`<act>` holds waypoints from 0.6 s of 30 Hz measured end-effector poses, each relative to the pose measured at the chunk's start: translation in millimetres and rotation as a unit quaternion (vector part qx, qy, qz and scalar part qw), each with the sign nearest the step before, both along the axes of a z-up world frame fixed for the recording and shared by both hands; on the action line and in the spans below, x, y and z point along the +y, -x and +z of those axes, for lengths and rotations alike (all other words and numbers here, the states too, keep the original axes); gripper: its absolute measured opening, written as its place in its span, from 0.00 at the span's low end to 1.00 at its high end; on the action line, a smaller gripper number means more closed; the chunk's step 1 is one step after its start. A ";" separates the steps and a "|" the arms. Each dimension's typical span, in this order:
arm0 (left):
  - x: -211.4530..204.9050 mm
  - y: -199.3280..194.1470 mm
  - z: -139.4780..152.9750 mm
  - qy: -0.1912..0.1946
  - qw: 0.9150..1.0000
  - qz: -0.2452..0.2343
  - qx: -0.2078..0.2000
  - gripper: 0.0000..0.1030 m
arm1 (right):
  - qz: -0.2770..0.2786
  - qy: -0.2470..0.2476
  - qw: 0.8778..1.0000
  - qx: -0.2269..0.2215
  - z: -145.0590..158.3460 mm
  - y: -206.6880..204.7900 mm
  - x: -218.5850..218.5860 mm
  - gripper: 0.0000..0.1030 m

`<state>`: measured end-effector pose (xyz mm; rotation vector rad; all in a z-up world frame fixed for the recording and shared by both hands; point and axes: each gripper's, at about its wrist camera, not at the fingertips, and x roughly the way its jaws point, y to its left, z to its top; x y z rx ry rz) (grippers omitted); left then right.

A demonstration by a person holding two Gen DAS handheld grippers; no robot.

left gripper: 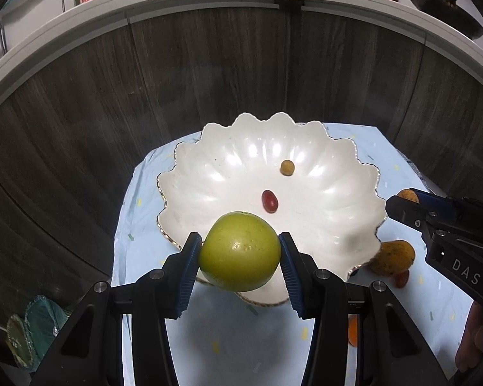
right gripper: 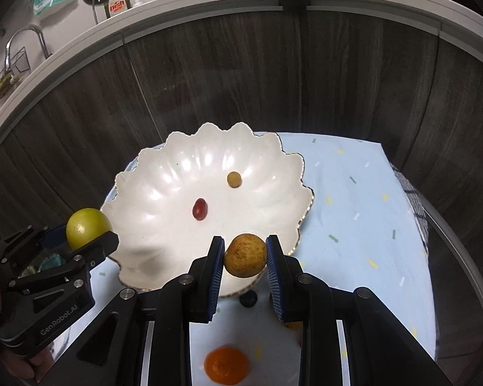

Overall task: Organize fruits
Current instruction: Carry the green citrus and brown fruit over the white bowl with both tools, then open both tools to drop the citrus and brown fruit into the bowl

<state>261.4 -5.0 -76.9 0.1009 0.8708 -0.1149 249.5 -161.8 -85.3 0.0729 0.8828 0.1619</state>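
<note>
My left gripper [left gripper: 240,254] is shut on a green round fruit [left gripper: 240,251] and holds it over the near rim of the white scalloped bowl [left gripper: 338,173]. My right gripper [right gripper: 245,255] is shut on a small speckled yellow-brown fruit [right gripper: 246,255] above the bowl's near right rim [right gripper: 302,212]. Inside the bowl lie a red grape-like fruit [left gripper: 269,201] and a small yellow-brown berry [left gripper: 287,167]. In the right wrist view the left gripper [right gripper: 90,234] with the green fruit [right gripper: 87,226] is at the bowl's left edge.
A speckled yellow fruit [left gripper: 394,257] and a small red fruit [left gripper: 402,278] lie on the light blue cloth [right gripper: 354,212] right of the bowl. An orange fruit [right gripper: 226,365] and a dark berry [right gripper: 248,299] lie near me. Dark cabinet doors [left gripper: 209,74] stand behind the table.
</note>
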 end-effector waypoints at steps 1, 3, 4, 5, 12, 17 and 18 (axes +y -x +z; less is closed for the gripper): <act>0.7 -2.0 -1.5 0.000 1.000 0.001 0.002 0.46 | 0.002 0.000 1.000 0.002 -1.2 -2.4 1.3 0.27; 1.5 -5.5 -4.9 -0.001 1.000 0.002 0.006 0.46 | 0.005 0.001 1.000 0.006 -4.1 -6.3 3.7 0.27; 1.5 -7.2 -6.6 -0.002 1.000 0.003 0.008 0.46 | 0.007 0.001 1.000 0.008 -6.0 -8.5 5.2 0.27; 1.7 -8.8 -9.0 -0.003 1.000 0.003 0.010 0.46 | 0.009 0.002 1.000 0.011 -8.3 -10.5 6.6 0.27; 2.6 -13.7 -19.8 0.000 1.000 0.006 0.021 0.46 | 0.011 0.004 0.999 0.031 -22.7 -19.4 9.0 0.27; 3.0 -17.3 -24.2 0.001 1.000 0.005 0.026 0.46 | 0.013 0.006 0.999 0.038 -27.1 -23.6 9.7 0.27; 2.5 -17.9 -24.9 0.000 1.000 0.005 0.027 0.46 | 0.014 0.007 0.999 0.041 -28.1 -24.6 10.3 0.27</act>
